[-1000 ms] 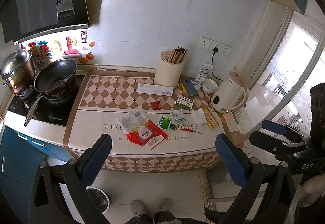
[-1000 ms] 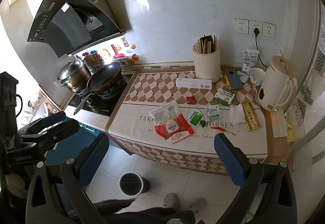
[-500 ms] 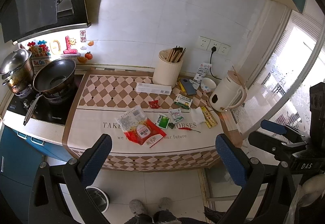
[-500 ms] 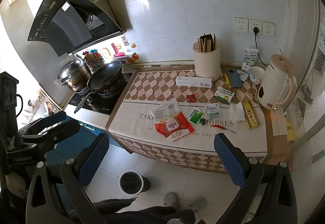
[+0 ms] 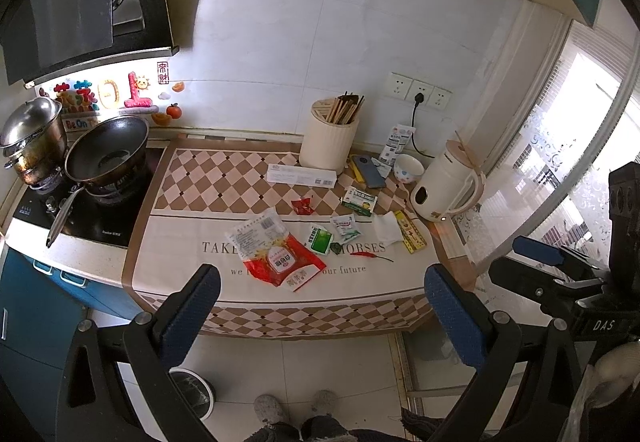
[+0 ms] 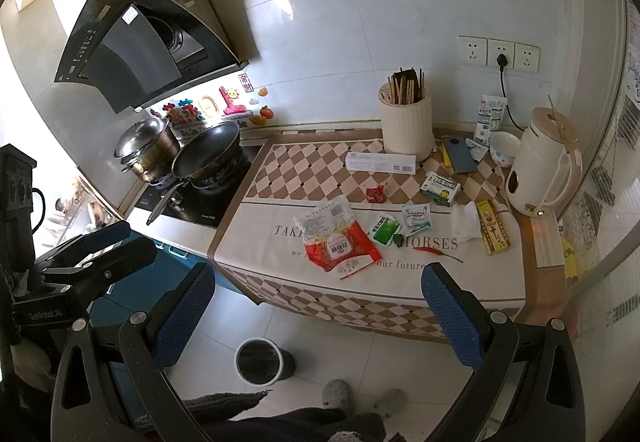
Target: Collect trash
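Trash lies on the cloth-covered counter [image 5: 184, 254]: a red and clear snack bag [image 5: 276, 248] [image 6: 336, 236], a green sachet [image 5: 319, 239] [image 6: 385, 229], a white sachet [image 5: 344, 224], a small red wrapper [image 5: 302, 206] [image 6: 375, 193], a crumpled tissue [image 5: 387, 228] [image 6: 466, 222] and a red chilli [image 5: 366, 254] [image 6: 430, 251]. A small bin [image 6: 259, 360] [image 5: 192, 394] stands on the floor below. My left gripper [image 5: 320, 318] and right gripper [image 6: 320, 318] are both open and empty, held well back from the counter, above the floor.
A wok [image 5: 106, 155] and steel pot [image 5: 30, 137] sit on the hob at left. A chopstick holder [image 5: 330, 143], long white box [image 5: 302, 175], phone [image 5: 370, 171], bowl [image 5: 408, 167], kettle [image 5: 446, 185], green medicine box [image 5: 359, 199] and yellow packet [image 5: 410, 232] stand on the counter.
Both grippers have drawn back slightly from the counter, so it looks a little smaller. Nothing on the counter has moved.
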Motion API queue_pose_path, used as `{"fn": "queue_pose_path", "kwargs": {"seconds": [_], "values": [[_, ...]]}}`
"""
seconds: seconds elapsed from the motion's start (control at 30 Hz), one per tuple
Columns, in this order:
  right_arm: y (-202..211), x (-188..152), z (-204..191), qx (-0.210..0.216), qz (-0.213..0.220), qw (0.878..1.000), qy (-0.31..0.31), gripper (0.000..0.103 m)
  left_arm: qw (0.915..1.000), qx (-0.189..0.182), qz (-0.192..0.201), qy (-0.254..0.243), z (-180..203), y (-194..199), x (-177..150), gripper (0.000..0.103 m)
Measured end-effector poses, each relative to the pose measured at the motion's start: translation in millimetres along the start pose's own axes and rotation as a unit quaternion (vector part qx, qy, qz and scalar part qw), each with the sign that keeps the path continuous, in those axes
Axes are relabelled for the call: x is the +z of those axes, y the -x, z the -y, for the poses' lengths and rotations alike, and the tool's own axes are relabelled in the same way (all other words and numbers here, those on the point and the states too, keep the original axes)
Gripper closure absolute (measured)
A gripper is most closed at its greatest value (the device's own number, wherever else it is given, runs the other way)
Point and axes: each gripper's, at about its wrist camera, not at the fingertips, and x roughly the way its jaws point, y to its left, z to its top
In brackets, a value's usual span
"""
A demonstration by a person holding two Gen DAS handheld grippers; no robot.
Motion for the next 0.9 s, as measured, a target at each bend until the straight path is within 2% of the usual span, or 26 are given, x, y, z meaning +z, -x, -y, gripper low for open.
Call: {"fn": "queue_pose_path", "kwargs": {"seconds": [0.67, 0.7, 0.77, 0.83, 0.9], "values": [[-0.5, -1.8, 2.4, 0.001, 0.0, 1.0, -0.002, 0.0, 1.0, 0.002, 0.003, 0.0, 4.9, -0.1, -6.1, 0.0], [-0.1, -1.9, 2.3, -0.001, 0.0, 1.0, -0.004, 0.0, 0.9999, 0.013, 0.006, -0.001, 6.4, -1.1, -5.5, 0.0], [-1.7, 0.5, 2.6, -0.003, 0.001, 1.0, -0.011, 0.0, 0.9981, 0.059, 0.015, -0.009, 9.6, -7.3, -2.2, 0.0], [-5.2, 3.9, 4.9, -0.008, 0.008, 1.0, -0.024, 0.0, 0.9931, 0.113, 0.026, -0.02, 12.8, -21.6, 2.9, 0.0], [-9.7, 7.6, 10.0, -0.023, 0.021, 0.999, -0.041, 0.0, 0.9887, 0.146, 0.023, -0.026, 14.9, -41.8, 8.1, 0.0]]}}
